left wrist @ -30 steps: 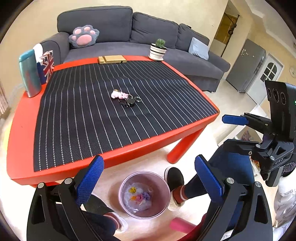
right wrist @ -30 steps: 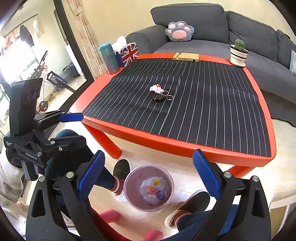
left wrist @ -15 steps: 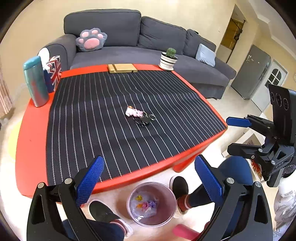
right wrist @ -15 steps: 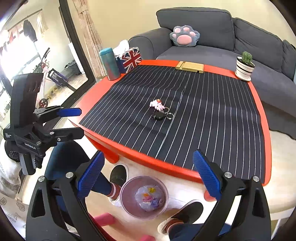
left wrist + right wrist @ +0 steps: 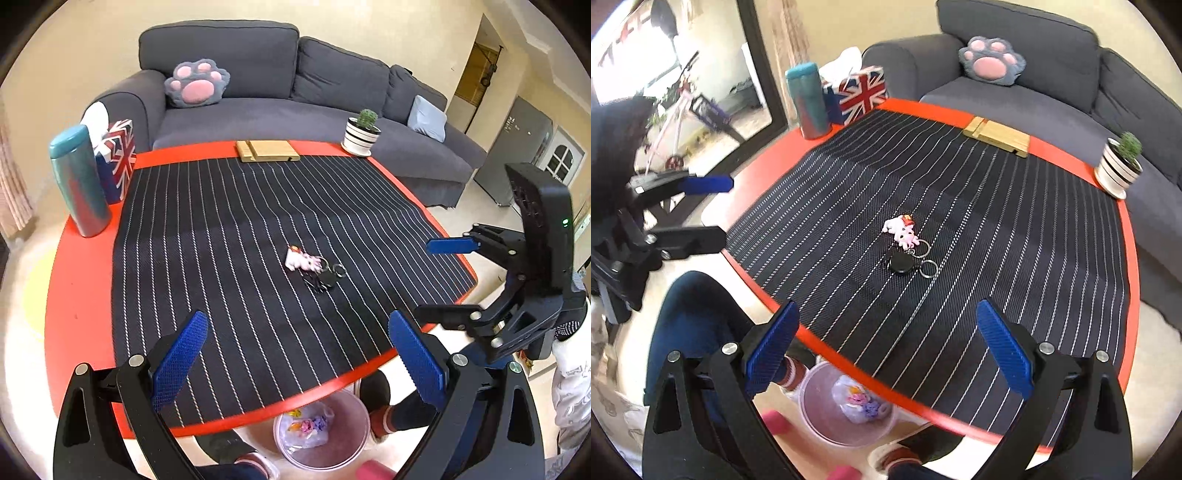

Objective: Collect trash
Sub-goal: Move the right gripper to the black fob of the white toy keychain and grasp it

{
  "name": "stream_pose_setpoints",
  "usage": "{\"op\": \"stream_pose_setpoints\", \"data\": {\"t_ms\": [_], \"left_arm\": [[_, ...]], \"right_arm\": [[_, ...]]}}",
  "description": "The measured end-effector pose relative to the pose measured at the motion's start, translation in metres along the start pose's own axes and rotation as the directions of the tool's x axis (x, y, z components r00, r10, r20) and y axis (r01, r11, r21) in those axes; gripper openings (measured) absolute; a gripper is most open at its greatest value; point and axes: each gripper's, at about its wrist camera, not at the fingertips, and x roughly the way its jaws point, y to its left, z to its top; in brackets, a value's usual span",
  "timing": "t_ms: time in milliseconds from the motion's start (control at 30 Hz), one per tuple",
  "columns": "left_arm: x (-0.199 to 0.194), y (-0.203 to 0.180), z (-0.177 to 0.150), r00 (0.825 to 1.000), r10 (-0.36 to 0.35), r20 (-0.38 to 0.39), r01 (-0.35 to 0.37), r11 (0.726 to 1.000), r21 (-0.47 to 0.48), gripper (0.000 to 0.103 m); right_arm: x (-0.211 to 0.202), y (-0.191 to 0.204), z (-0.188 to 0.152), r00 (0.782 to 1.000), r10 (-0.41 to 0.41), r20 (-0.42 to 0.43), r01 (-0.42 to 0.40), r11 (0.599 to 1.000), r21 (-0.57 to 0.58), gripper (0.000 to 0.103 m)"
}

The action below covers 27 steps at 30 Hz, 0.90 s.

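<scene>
While you hold both tools over near table edge: left gripper (image 5: 295, 354) jaws wide, empty; right gripper (image 5: 886, 350) same. Trash bin (image 5: 846, 406) on floor below edge, wrappers inside. Mat (image 5: 258, 240) bears only keychain (image 5: 314, 267). Judgement: collection near done; next, scan for leftovers.

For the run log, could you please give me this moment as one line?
left gripper: open, empty | right gripper: open, empty | keychain: on striped mat | bin: under table edge, holds wrappers
</scene>
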Motion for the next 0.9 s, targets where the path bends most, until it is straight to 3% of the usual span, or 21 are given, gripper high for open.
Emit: {"op": "stream_pose_setpoints", "data": {"t_ms": [467, 733, 900], "left_arm": [[0.01, 0.021, 0.004, 1.0, 0.0, -0.012, -0.001, 0.999, -0.047, 0.095], [0.015, 0.03, -0.001, 1.0, -0.003, -0.025, 0.001, 0.997, -0.073, 0.095], [0.018, 0.032, -0.003, 0.999, -0.007, -0.032, 0.004, 0.997, -0.083, 0.095]], "right_arm": [[0.082, -0.009, 0.037, 0.985, 0.03, -0.171, -0.049, 0.993, -0.109, 0.094], [0.109, -0.01, 0.039, 0.977, 0.031, -0.213, -0.063, 0.988, -0.143, 0.064], [0.116, -0.011, 0.039, 0.975, 0.034, -0.219, -0.068, 0.986, -0.151, 0.054]]}}
